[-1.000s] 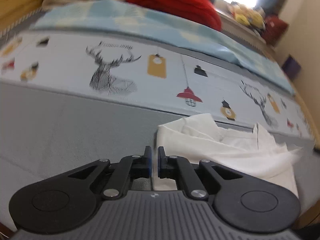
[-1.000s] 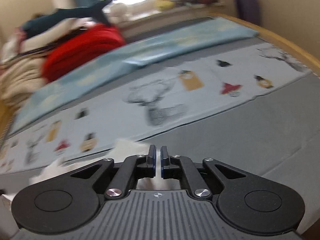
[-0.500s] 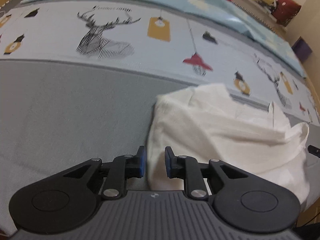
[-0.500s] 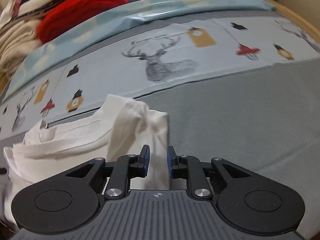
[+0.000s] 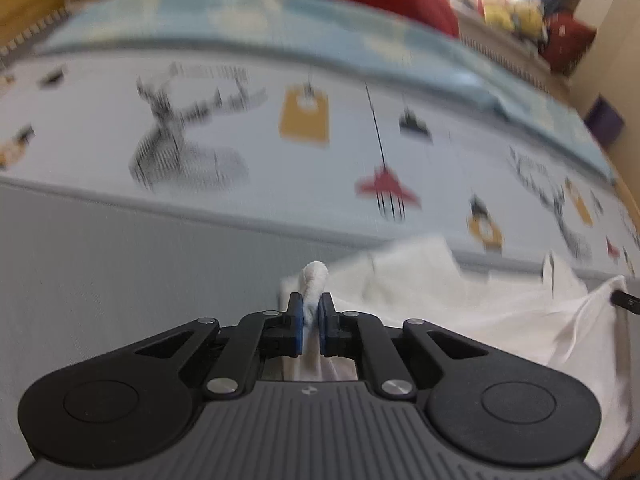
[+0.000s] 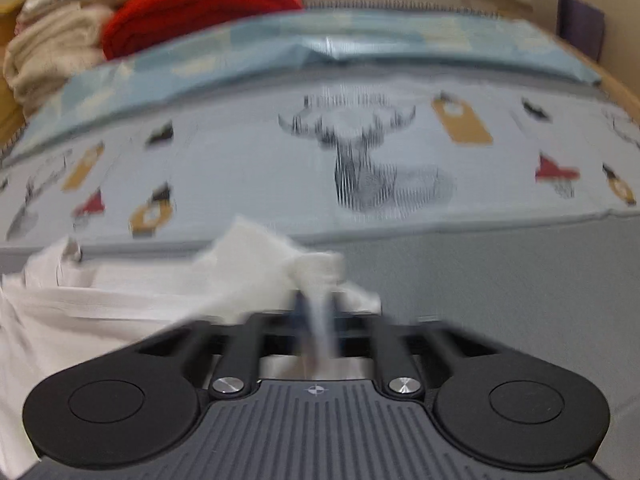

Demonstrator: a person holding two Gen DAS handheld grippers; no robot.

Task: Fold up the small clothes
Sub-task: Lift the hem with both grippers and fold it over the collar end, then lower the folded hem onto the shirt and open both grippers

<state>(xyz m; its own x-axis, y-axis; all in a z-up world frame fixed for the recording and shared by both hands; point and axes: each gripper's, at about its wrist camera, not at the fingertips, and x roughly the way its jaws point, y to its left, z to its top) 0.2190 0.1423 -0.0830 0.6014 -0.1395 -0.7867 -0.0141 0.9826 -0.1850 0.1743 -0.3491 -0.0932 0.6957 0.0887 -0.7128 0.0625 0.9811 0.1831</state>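
My left gripper (image 5: 311,312) is closing its blue pads on a bunched corner of the white garment (image 5: 460,300), which spreads across the lower right of that frame on the grey bedspread (image 5: 120,280). My right gripper (image 6: 316,316), blurred at lower centre, pinches another corner of it.

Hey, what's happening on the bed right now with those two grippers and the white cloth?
A person is folding a small white garment on a bed with a grey and deer-print cover, using two handheld grippers. The left gripper is closing on a bunched edge of the garment, cloth pinched between its blue pads. The right gripper is shut on the opposite edge, though that view is blurred. The garment is crumpled, not yet folded.
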